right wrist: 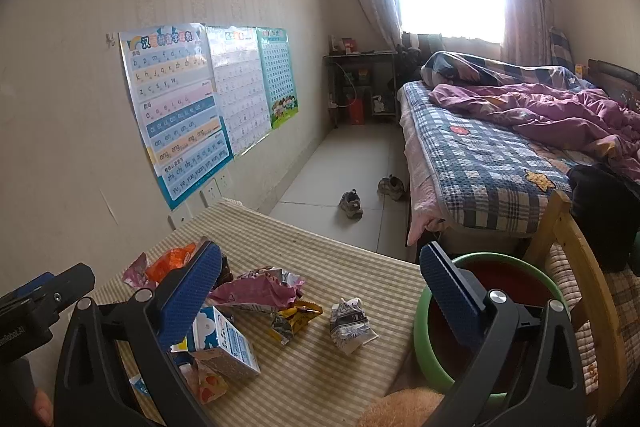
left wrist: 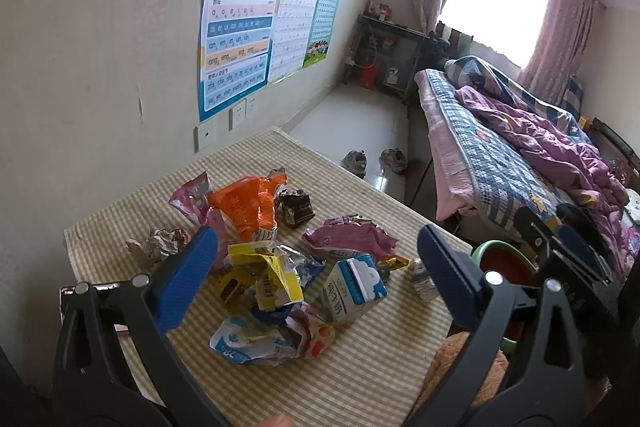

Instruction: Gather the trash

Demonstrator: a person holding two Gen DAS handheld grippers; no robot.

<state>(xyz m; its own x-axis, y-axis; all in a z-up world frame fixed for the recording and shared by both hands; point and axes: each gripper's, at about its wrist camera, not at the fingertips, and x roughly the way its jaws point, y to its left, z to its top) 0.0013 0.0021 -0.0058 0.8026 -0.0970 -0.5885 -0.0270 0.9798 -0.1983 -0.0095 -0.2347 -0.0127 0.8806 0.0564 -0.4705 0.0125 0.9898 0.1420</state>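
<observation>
Several pieces of trash lie on a striped tablecloth (left wrist: 352, 371): an orange wrapper (left wrist: 244, 207), a yellow wrapper (left wrist: 272, 275), a blue-and-white milk carton (left wrist: 354, 287), a pink wrapper (left wrist: 352, 237) and a small crumpled silver carton (right wrist: 350, 323). My left gripper (left wrist: 320, 283) hovers open above the pile, nothing between its fingers. My right gripper (right wrist: 320, 291) is open too, above the table's right part, between the milk carton (right wrist: 226, 343) and a green-rimmed bin (right wrist: 492, 323). The right gripper (left wrist: 560, 243) also shows at the right of the left wrist view.
The green bin (left wrist: 500, 259) stands off the table's right edge, beside a wooden chair (right wrist: 584, 267). A bed (right wrist: 500, 163) fills the right side. Two shoes (right wrist: 352, 205) lie on the tiled floor. Posters (right wrist: 176, 107) hang on the left wall.
</observation>
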